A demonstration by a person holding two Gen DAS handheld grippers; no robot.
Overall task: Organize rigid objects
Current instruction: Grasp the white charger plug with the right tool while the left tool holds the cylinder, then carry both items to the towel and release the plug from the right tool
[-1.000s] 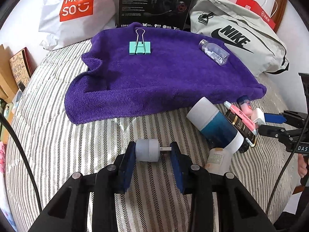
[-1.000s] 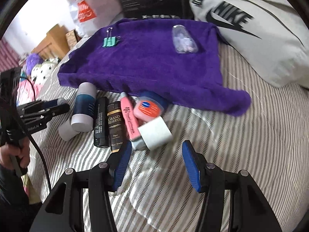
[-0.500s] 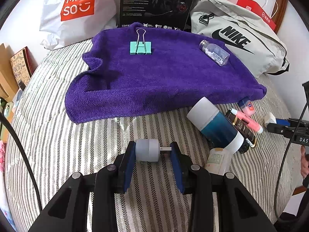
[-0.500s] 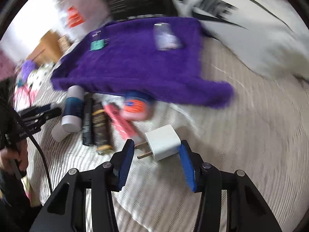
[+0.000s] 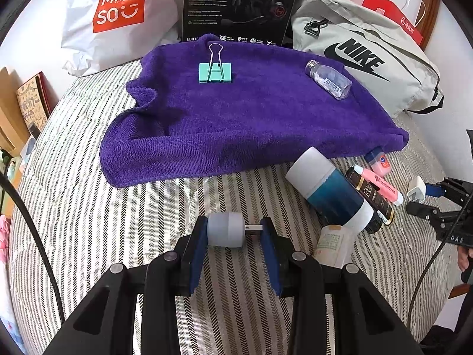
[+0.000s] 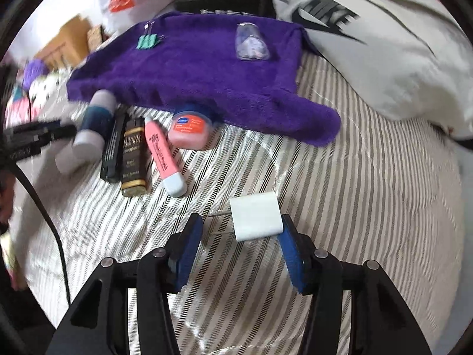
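Clip (image 5: 215, 72) & vial (image 5: 329, 79) on towel (image 5: 236, 124).

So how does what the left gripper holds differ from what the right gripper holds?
The left gripper holds a small grey cylinder with a USB plug; the right gripper holds a white boxy wall charger with two thin prongs. The cylinder's single plug points right, the charger's prongs left. Both are pinched end to end above the striped bedspread.

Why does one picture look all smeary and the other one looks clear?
Left wrist view: sharp, you can read the Miniso bag and see the binder clip crisply. Right wrist view: motion blur, strongest at the edges, smears the Nike bag and the bottles; the white plug stays fairly clear.
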